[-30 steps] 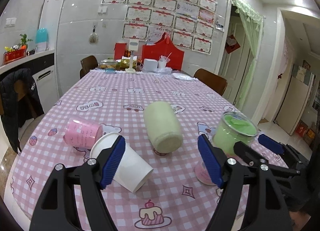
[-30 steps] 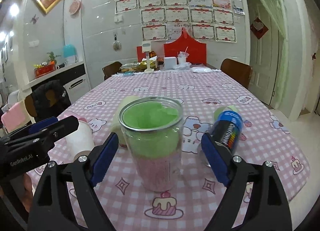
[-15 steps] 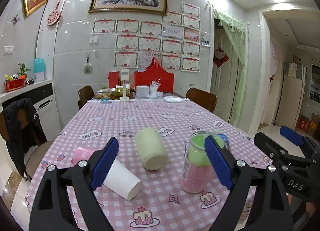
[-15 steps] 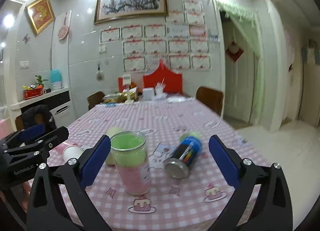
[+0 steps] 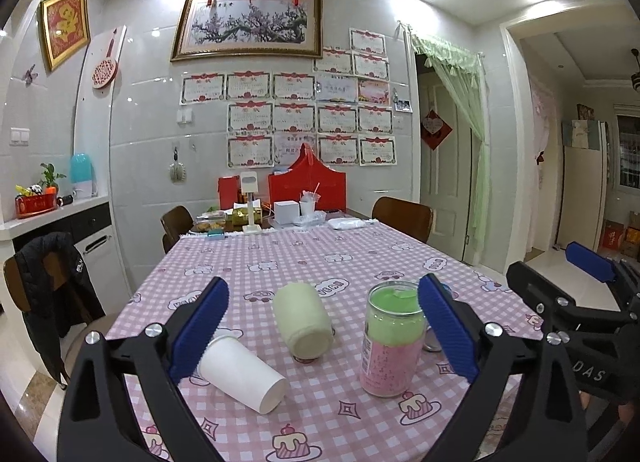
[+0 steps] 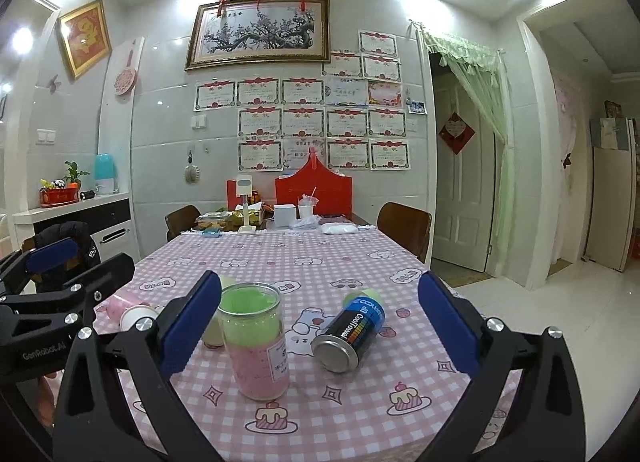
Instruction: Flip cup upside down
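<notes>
While both tongs gape empty, white cup [image 5: 240,372] lies sideways just beyond left tongs [image 5: 322,332].

Left claw [image 5: 322,332]: we have pulled it back and up from the worktop [image 5: 304,258]; the white paper cup [image 5: 240,372] and pale cup [image 5: 304,320] now look smaller.
Right claw [image 6: 319,324]: we drew it away from the clear cup [image 6: 256,342], which one second ago stood close between its blue pads [image 6: 446,328].
Blue can [image 6: 352,330]: now fully in view.
</notes>
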Available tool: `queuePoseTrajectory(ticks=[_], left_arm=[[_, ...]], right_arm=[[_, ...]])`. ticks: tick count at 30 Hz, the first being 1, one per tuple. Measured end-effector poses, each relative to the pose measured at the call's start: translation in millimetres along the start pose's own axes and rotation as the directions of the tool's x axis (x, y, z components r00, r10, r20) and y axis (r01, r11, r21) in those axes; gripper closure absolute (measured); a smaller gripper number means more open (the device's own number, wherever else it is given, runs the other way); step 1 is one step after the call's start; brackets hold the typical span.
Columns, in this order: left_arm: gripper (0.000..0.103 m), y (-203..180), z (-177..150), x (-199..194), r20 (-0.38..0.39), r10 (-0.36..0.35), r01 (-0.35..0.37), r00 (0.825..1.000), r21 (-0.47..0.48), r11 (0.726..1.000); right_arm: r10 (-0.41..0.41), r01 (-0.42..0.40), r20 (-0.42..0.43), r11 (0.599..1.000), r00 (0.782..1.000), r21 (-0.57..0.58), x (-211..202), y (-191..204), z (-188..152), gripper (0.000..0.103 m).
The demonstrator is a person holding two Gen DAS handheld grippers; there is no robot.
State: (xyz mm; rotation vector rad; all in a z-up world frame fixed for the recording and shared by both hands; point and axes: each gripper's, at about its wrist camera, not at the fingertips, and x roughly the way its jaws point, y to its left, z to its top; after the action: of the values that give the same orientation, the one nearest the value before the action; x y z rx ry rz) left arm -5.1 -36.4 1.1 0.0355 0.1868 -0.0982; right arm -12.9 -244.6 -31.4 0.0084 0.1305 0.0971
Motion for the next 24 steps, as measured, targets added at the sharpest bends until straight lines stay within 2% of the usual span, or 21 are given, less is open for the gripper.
queuePoseTrajectory(ticks=[24], left_arm=[[0.009, 5.4, -4.2, -1.6, 0.030, 0.019, -0.019, 0.999, 0.011, 1.000]], right_arm=[[0.003, -0.003, -0.012, 1.000, 1.000, 0.002, -0.4, 1.3, -6.3, 0.008]])
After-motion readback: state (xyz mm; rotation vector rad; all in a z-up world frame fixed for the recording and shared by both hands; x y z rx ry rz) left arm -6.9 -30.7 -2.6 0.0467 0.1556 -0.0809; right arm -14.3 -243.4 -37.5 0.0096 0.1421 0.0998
